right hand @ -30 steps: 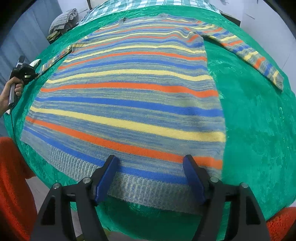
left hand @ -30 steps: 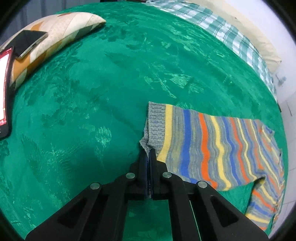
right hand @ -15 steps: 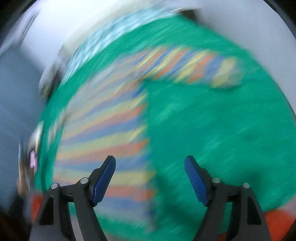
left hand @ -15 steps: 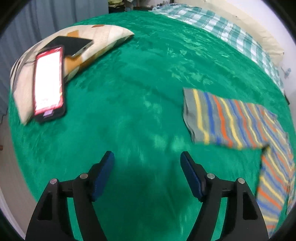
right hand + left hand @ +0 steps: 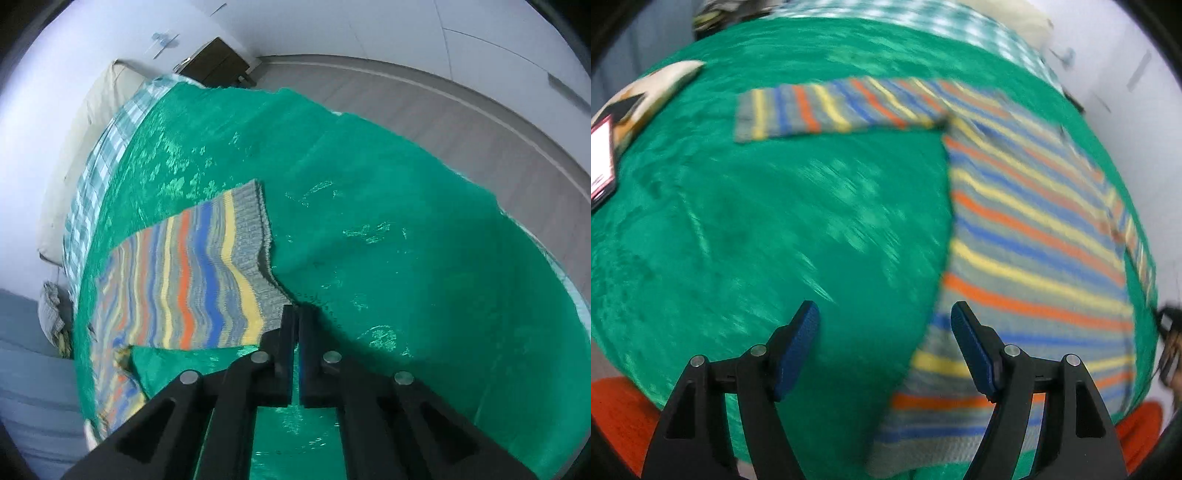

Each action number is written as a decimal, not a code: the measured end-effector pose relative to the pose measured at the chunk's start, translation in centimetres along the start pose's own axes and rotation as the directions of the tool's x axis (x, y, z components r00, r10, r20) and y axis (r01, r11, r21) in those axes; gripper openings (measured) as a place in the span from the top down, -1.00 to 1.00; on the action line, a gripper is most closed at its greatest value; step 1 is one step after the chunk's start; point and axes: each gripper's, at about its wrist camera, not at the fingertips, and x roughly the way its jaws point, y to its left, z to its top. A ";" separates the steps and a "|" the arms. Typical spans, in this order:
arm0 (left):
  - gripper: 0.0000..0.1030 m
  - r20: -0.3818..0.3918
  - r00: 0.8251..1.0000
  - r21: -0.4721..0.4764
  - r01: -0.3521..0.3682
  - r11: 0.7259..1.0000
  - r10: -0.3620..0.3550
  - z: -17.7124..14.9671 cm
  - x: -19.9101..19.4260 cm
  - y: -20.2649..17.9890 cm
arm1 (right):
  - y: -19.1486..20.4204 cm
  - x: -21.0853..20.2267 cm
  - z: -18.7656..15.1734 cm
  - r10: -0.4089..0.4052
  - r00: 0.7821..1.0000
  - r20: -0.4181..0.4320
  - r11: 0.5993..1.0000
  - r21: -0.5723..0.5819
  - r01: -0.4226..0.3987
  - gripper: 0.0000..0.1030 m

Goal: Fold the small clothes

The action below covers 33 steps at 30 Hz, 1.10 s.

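A striped knit sweater (image 5: 1034, 236) in grey, blue, orange and yellow lies flat on a green bedspread (image 5: 775, 221). Its left sleeve (image 5: 820, 107) stretches out to the left in the left wrist view. My left gripper (image 5: 884, 332) is open and empty above the bedspread, beside the sweater's lower left hem. In the right wrist view my right gripper (image 5: 295, 317) is shut on the grey ribbed cuff (image 5: 255, 243) of the sweater's right sleeve (image 5: 192, 273), at the cuff's near corner.
A pillow (image 5: 653, 88) with a phone (image 5: 600, 162) on it lies at the far left. A checked sheet (image 5: 923, 18) and a cream pillow (image 5: 70, 155) lie at the head of the bed. The bed edge and the wooden floor (image 5: 443, 122) lie to the right.
My left gripper let go of the left cuff, opened and swung right toward the sweater's hem. My right gripper left the hem, moved to the right sleeve and shut on its cuff.
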 end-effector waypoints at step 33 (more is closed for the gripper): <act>0.98 -0.235 0.971 0.176 0.094 0.980 -0.050 -8.5 -0.9 -0.4 | 8.2 -3.2 -23.3 -0.121 0.872 -0.474 0.861 -0.487 -0.145 0.89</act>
